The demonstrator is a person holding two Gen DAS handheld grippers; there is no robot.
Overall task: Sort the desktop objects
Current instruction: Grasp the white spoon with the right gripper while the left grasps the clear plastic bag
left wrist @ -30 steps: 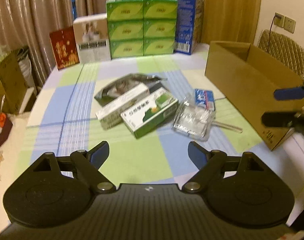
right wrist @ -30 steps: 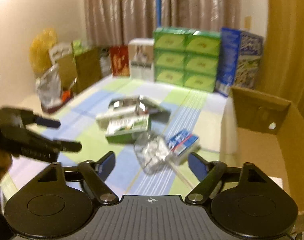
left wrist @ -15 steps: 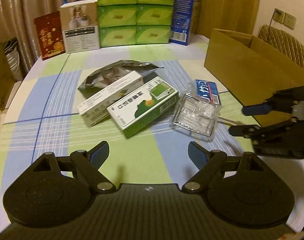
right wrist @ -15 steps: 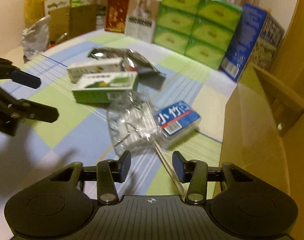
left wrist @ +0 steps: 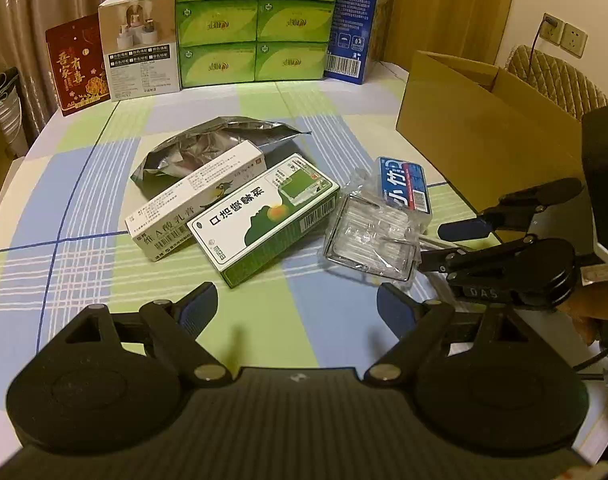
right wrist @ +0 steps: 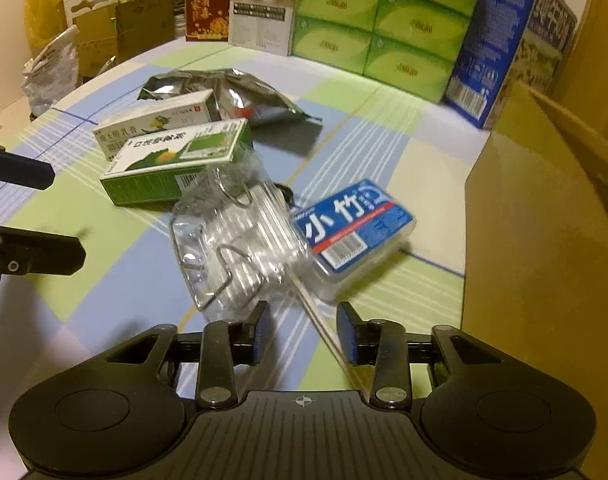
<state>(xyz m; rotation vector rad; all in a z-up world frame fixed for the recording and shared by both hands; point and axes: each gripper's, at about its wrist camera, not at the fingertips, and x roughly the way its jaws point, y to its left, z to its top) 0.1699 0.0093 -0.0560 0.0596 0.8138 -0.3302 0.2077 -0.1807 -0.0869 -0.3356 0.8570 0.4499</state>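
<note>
Clutter awaits sorting on the worktop (left wrist: 103,280) beside a cardboard box (left wrist: 464,136). Right tool (right wrist: 301,330), half-spread, straddles a thin stick (right wrist: 324,332) by the clear packet (right wrist: 239,240); left tool (left wrist: 297,306) hangs spread wide, holding nothing.

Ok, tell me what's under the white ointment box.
The white ointment box rests on the silver foil pouch; the green medicine box leans against it. The pouch's covered part is hidden.

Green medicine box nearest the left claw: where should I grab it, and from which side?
Grip the green medicine box across its long side faces near the barcode end, approaching from above. It lies flat, the white box crowds its far end, and the open left claw looks wide enough.
</note>
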